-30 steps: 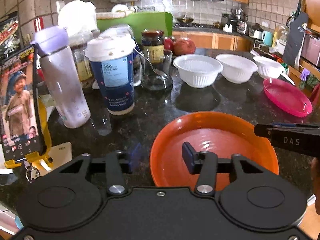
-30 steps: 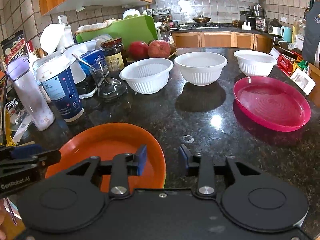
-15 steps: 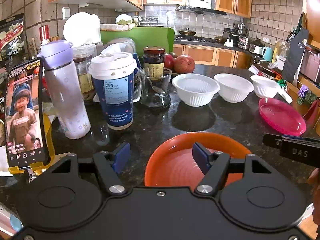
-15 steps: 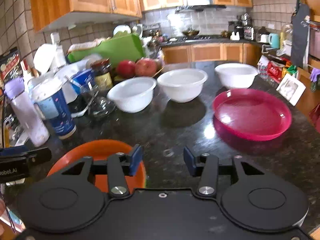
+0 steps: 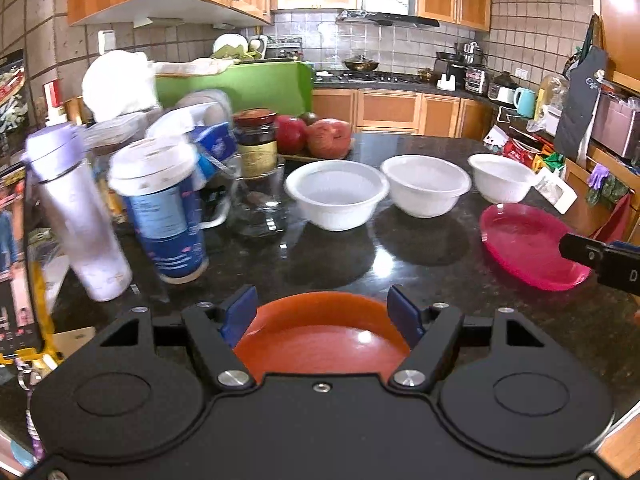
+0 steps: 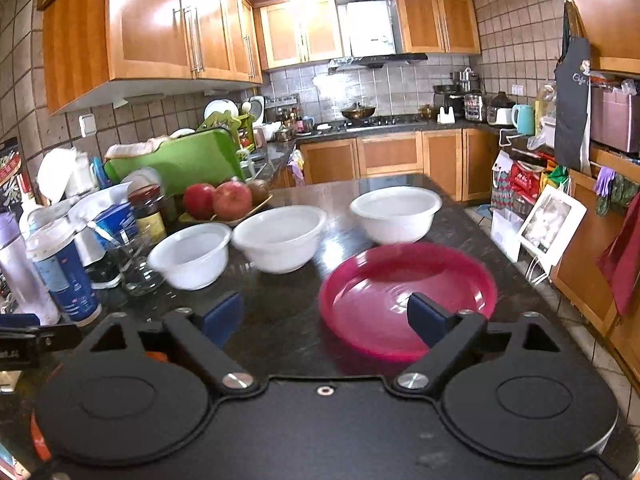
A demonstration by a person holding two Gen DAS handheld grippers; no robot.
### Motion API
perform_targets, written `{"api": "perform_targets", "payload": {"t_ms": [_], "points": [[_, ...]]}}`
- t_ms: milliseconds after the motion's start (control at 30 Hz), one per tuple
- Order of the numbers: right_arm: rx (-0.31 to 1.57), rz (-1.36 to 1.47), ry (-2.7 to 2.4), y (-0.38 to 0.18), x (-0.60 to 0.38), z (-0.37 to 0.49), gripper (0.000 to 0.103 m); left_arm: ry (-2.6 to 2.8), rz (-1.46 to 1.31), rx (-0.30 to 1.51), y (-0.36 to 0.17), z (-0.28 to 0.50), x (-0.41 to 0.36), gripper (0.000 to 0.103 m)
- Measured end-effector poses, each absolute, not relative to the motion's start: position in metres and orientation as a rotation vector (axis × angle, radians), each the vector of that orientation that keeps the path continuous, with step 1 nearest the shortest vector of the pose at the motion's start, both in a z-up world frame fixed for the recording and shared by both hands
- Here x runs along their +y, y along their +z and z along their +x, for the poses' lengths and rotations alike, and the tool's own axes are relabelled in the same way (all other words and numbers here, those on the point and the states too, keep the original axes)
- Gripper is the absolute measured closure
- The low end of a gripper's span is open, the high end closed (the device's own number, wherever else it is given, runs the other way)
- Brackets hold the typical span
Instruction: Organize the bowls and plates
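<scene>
An orange plate [image 5: 320,336] lies on the black counter right under my left gripper [image 5: 322,312], which is open above it and holds nothing. A pink plate [image 6: 408,300] lies ahead of my right gripper [image 6: 326,314], which is open and empty; its right finger overlaps the plate's near part in the view. The pink plate also shows in the left wrist view [image 5: 528,248]. Three white bowls stand in a row behind: left [image 6: 190,254], middle [image 6: 280,242], right [image 6: 396,214]. They also show in the left wrist view [image 5: 336,198], [image 5: 426,184], [image 5: 500,176].
At the left stand a purple bottle [image 5: 76,216], a blue cup [image 5: 160,212], a glass mug [image 5: 256,200], a dark jar [image 5: 256,142] and a tray of red fruit [image 6: 224,202]. A phone on a yellow stand [image 5: 16,264] is at the far left. The counter edge runs along the right [image 6: 520,280].
Both grippers have risen and tilted up, and both have opened wider. The orange plate has dropped low in the left wrist view. The right gripper has swung right, toward the pink plate.
</scene>
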State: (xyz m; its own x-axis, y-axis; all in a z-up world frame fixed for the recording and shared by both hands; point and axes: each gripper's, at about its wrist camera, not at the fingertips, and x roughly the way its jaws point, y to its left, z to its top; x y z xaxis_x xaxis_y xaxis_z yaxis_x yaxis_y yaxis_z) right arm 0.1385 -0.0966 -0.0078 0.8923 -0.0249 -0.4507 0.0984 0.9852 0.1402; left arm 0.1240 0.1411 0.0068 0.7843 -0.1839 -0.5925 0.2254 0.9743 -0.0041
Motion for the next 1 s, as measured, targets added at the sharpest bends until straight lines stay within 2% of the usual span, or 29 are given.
{"api": "perform_targets", "payload": {"t_ms": [333, 533, 1000], "points": [[0.432, 0.154, -0.041, -0.001, -0.199, 0.16, 0.01, -0.184, 0.04, 0.644, 0.011, 0.146, 0.065, 0.029], [0.472, 0.225, -0.006, -0.009, -0.252, 0.182, 0.01, -0.189, 0.021, 0.68, 0.002, 0.159, 0.026, 0.029], [0.605, 0.104, 0.165, -0.041, -0.274, 0.267, 0.011, -0.162, 0.008, 0.766, -0.022, 0.209, -0.044, 0.03]]}}
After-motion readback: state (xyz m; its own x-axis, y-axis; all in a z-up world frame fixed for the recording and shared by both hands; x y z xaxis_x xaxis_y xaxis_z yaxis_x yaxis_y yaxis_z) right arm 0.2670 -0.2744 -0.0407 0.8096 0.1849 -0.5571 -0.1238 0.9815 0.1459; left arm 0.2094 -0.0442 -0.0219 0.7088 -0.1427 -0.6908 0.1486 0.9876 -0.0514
